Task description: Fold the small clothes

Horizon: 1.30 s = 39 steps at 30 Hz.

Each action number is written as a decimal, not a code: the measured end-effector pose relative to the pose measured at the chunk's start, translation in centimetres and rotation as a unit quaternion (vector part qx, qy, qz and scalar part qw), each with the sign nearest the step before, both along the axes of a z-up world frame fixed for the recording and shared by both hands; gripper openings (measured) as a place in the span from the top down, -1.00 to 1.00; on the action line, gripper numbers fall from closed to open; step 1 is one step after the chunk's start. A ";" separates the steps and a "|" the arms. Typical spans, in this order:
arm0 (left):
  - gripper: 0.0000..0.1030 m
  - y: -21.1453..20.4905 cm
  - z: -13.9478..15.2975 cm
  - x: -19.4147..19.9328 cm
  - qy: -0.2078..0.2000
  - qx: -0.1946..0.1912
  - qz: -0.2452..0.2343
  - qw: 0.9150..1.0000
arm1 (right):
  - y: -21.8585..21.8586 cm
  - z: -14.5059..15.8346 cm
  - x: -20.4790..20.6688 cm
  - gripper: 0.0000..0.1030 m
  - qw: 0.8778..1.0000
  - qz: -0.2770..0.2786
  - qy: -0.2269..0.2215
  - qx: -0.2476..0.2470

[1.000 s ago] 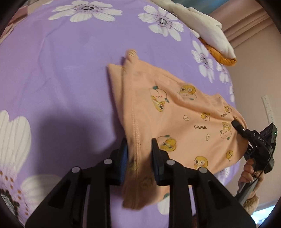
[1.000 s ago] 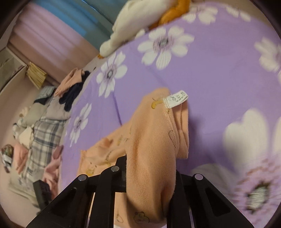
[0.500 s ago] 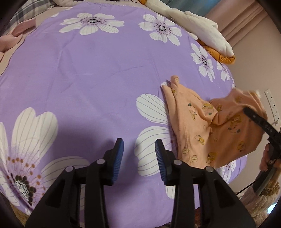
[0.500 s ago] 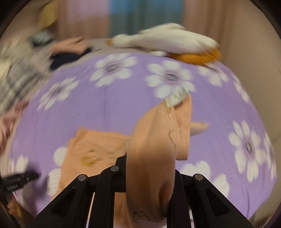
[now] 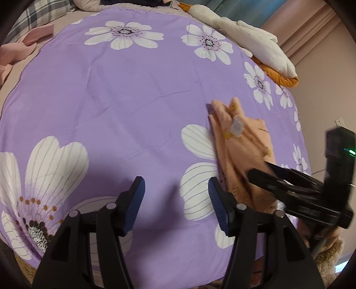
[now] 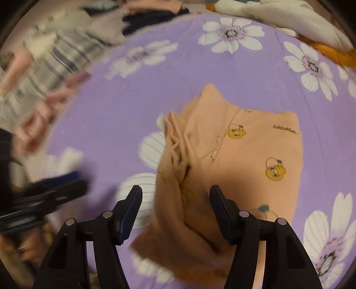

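A small peach garment (image 6: pixel 233 155) with yellow cartoon prints and the word GAGAGA lies folded over on the purple flowered bedspread (image 6: pixel 100 106). My right gripper (image 6: pixel 175 211) is open just above its near edge, jaws apart on either side of the cloth. In the left wrist view the garment (image 5: pixel 242 151) lies at the right. My left gripper (image 5: pixel 176 200) is open and empty over the bedspread (image 5: pixel 122 89), left of the garment. The right gripper shows blurred in the left wrist view (image 5: pixel 289 189), over the garment's near end.
A white and orange plush toy (image 5: pixel 255 46) lies at the far right edge of the bed. Pink clothes (image 5: pixel 20 49), plaid fabric (image 5: pixel 33 20) and dark clothes (image 6: pixel 151 17) lie along the far left. A wall (image 5: pixel 322 89) stands to the right.
Both grippers let go of the garment and opened. The left gripper moved left off it. The right gripper carried its end over onto the rest, then released it.
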<state>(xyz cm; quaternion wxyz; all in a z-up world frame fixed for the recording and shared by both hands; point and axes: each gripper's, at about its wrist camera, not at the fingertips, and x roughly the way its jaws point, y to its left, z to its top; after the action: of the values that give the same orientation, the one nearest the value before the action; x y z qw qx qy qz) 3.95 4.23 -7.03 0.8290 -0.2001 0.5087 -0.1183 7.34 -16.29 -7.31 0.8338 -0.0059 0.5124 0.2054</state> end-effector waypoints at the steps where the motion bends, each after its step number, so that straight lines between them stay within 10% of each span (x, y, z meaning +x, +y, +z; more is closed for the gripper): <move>1: -0.18 -0.2 0.2 0.2 -0.001 -0.005 -0.004 1.000 | -0.7 0.9 -0.6 -0.21 1.000 0.002 -0.010 0.013; 7: -0.64 -2.4 1.7 2.0 -0.022 -0.065 -0.038 0.997 | -6.0 4.3 -3.4 -0.42 0.994 -0.069 -0.069 0.043; 12: -0.78 -6.6 0.2 4.4 0.006 -0.116 -0.080 0.990 | -9.7 0.6 -2.2 -0.42 0.987 -0.156 -0.028 0.024; 17: -0.19 -10.2 -3.5 6.2 0.057 -0.081 -0.094 0.991 | -10.7 -3.6 -0.5 -0.39 0.983 -0.166 0.026 0.072; 24: 0.35 -11.6 -4.2 6.2 0.053 -0.093 -0.098 0.989 | -9.3 -2.8 -0.7 0.48 0.984 -0.156 0.005 0.082; 39: 0.25 -10.3 0.6 8.6 -0.068 -0.042 -0.078 0.994 | -7.2 2.3 2.9 0.54 0.986 -0.098 -0.105 0.086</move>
<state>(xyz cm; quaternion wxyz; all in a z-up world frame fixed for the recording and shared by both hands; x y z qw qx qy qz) 12.51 -6.12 -6.40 0.8407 -0.1863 0.4596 -0.2175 10.19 -23.51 -5.00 0.8966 0.0946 0.4005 0.1637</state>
